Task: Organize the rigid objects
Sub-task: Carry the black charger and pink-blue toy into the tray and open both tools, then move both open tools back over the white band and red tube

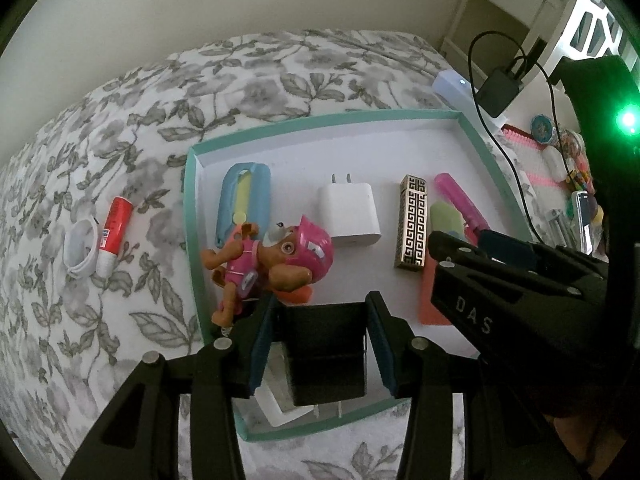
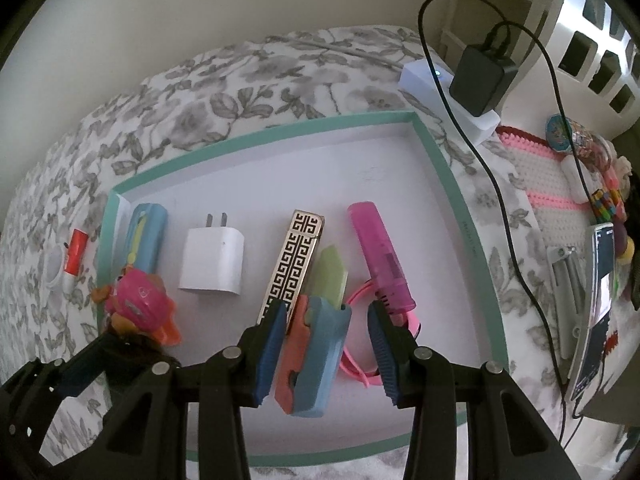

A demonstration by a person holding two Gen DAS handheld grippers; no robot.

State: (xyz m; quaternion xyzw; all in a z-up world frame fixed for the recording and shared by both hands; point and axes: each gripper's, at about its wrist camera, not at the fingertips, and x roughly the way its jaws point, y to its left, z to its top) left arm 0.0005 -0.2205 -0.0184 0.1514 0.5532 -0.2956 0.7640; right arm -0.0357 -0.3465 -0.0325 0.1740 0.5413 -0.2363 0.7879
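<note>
A: Tray (image 2: 448,172) sits on the bed, items lined up in a row: charger (image 2: 212,264), lighter (image 2: 294,264), pink tube (image 2: 380,256).
B: Tools?
A: Left tool (image 1: 320,344) apart, over a black block (image 1: 326,360), not clamped. Right tool (image 2: 328,348) apart, straddling the blue-orange cutter (image 2: 316,352), probably squaring it with the row.

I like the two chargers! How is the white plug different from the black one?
The white plug lies flat inside the teal-rimmed tray, with bare prongs and no cable. The black plug sits outside the tray, plugged into a white power strip, with a black cable attached. Both are blocky.
</note>
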